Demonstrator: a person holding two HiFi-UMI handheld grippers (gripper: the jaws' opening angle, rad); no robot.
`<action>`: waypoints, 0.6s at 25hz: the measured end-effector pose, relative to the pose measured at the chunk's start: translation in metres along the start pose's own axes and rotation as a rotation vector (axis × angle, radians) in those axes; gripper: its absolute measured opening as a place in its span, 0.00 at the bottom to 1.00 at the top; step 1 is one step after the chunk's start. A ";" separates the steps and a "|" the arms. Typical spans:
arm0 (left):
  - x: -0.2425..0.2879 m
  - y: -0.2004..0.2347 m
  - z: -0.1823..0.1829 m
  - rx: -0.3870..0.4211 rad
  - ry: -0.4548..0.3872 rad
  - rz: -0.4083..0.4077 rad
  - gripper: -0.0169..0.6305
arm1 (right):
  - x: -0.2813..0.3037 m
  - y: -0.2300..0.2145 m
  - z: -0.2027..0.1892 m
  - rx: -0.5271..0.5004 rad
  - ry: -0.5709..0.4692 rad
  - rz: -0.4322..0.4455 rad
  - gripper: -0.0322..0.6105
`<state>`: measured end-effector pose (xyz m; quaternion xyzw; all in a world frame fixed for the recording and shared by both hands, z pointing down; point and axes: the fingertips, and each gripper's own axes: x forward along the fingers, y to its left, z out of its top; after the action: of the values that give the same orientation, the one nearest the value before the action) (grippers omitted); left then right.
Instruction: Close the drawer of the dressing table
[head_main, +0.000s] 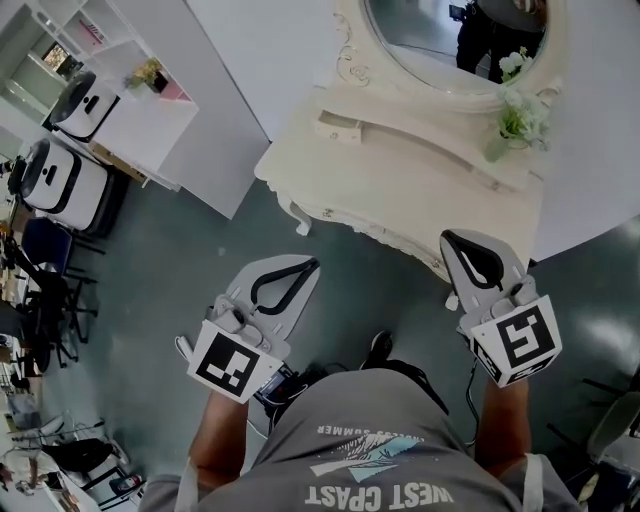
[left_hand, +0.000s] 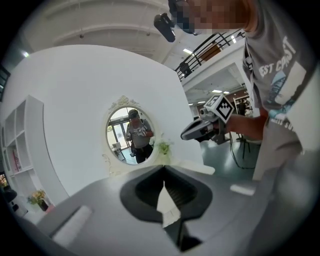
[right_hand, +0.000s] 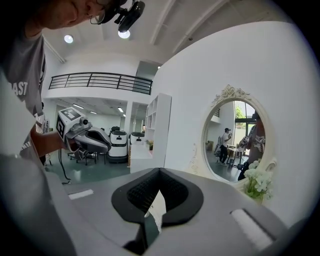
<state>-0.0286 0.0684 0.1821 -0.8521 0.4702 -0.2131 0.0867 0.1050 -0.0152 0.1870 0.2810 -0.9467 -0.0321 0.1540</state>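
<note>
My left gripper (head_main: 312, 264): jaws together, nothing between them, short of the front edge of the dressing table (head_main: 400, 180).
My right gripper (head_main: 447, 238): jaws together, empty, near its front right corner.
Drawer: I cannot make it out along that front edge.

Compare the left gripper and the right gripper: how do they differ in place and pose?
In the head view the left gripper is over the floor, apart from the dressing table; the right gripper has its tips overlapping the table's front edge. The left gripper points up and rightward in the picture, the right gripper up and leftward. Both are shut and empty.
</note>
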 end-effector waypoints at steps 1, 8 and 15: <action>0.004 0.001 0.003 0.009 0.004 0.005 0.03 | 0.001 -0.005 0.000 0.000 -0.006 0.004 0.05; 0.026 0.009 0.014 0.025 0.027 0.027 0.03 | 0.009 -0.034 0.000 0.004 -0.024 0.025 0.05; 0.057 0.036 -0.002 -0.072 0.046 0.032 0.03 | 0.020 -0.058 -0.009 0.024 -0.003 -0.017 0.05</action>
<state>-0.0304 0.0014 0.1871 -0.8418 0.4931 -0.2143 0.0486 0.1222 -0.0750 0.1929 0.2907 -0.9449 -0.0224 0.1489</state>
